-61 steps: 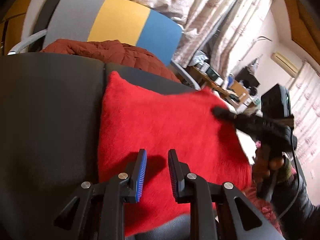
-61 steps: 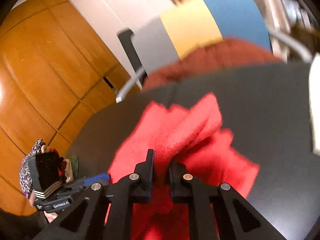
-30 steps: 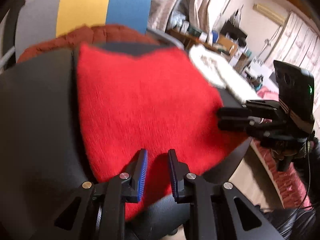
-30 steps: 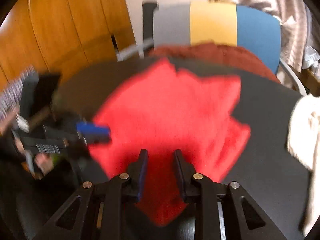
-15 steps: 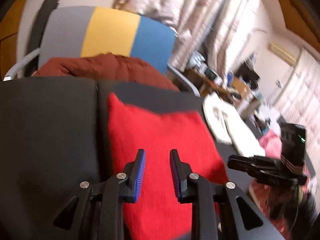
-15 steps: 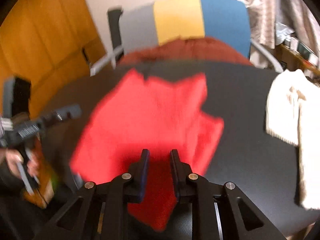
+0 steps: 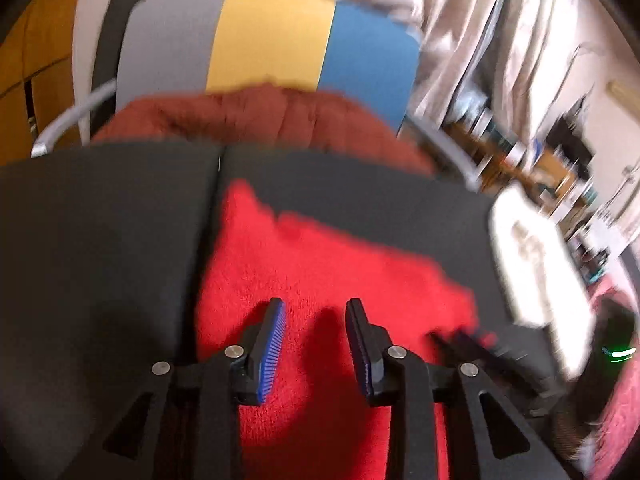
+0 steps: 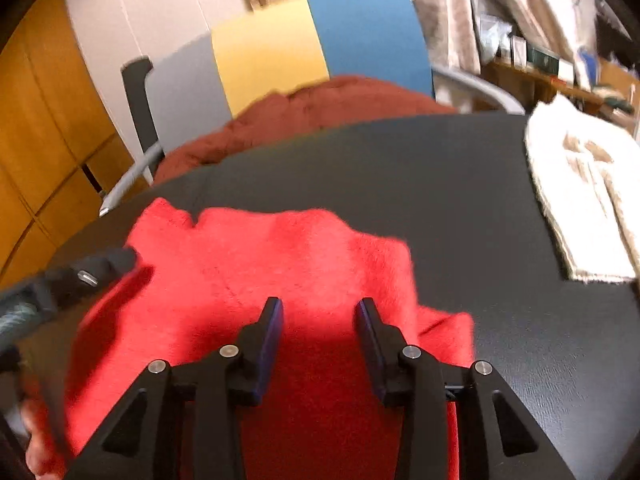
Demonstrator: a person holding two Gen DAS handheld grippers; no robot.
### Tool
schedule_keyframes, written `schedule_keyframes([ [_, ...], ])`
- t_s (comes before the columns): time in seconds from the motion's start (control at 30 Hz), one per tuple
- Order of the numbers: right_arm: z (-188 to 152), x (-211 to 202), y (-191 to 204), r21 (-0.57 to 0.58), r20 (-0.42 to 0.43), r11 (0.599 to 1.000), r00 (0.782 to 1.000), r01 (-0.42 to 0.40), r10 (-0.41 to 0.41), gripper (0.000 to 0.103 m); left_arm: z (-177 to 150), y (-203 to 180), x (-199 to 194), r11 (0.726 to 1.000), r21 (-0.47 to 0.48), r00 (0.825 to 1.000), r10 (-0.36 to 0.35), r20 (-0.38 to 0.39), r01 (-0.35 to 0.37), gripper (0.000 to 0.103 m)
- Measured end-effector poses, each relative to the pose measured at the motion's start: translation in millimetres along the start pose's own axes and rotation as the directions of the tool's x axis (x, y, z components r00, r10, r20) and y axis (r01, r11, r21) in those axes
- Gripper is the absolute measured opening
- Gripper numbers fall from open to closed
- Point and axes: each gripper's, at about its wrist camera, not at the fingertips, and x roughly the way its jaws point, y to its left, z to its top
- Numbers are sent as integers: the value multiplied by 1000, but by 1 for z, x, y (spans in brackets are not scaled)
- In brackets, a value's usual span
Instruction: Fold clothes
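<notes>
Lying flat, fuzzy red garment (image 8: 280, 264) on smooth black table (image 8: 460, 184).

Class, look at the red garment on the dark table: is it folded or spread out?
Folded, at least partly: the red garment lies compact on the table, with a lower layer sticking out at its right edge. How many folds, cannot tell.
</notes>
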Motion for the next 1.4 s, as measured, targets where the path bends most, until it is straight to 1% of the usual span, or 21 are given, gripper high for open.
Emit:
schedule_keyframes([
  [0.03, 1, 2, -1, 0, 3, 1000, 1000, -5, 5, 40, -6, 0, 12, 999, 19, 1000, 29, -11, -29, 32],
  [0.1, 4, 8, 3, -24, -1, 1000, 1000, 5, -5, 42, -10, -3, 13, 998, 49, 997, 46, 57, -49, 33],
  [0.13, 6, 12, 5, -37, 0, 999, 1000, 12, -12, 42, -6, 0, 16, 998, 43, 997, 49, 59, -52, 34],
  [0.2, 14, 24, 8, -36, -3, 999, 1000, 6, -6, 42, 1, 5, 23, 998, 33, 996, 56, 64, -58, 34],
  [0.33, 26, 45, 16, -43, -7, 999, 1000, -1, 0, 42, 18, 15, 37, 995, 56, 995, 77, 62, -80, 34],
  [0.43, 25, 44, 26, -71, 0, 997, 1000, 31, -31, 42, 20, 22, 38, 994, 70, 995, 74, 65, -79, 35],
  [0.53, 21, 40, 29, -75, 1, 997, 999, 32, -32, 42, 19, 22, 35, 992, 85, 994, 88, 70, -94, 35],
  [0.6, 18, 37, 30, -68, -7, 998, 1000, 19, -19, 42, 15, 22, 31, 990, 93, 992, 104, 73, -110, 35],
  [0.7, 11, 31, 38, -81, -16, 997, 1000, 3, -4, 42, 6, 29, 22, 989, 82, 990, 117, 73, -122, 35],
  [1.0, -23, 2, 60, -111, -34, 991, 997, -69, 66, 42, -33, 53, -18, 987, 38, 986, 151, 69, -154, 35],
  [1.2, -44, -15, 75, -119, -35, 988, 995, -95, 91, 44, -53, 65, -38, 984, 57, 984, 162, 76, -166, 35],
  [1.3, -50, -19, 84, -124, -35, 986, 994, -111, 108, 45, -57, 73, -45, 984, 63, 983, 164, 78, -169, 35],
  [1.37, -52, -21, 88, -125, -35, 984, 992, -126, 123, 48, -59, 80, -49, 984, 64, 984, 162, 76, -167, 35],
  [1.4, -51, -21, 89, -121, -37, 982, 990, -143, 139, 50, -59, 81, -52, 985, 64, 985, 156, 71, -160, 35],
])
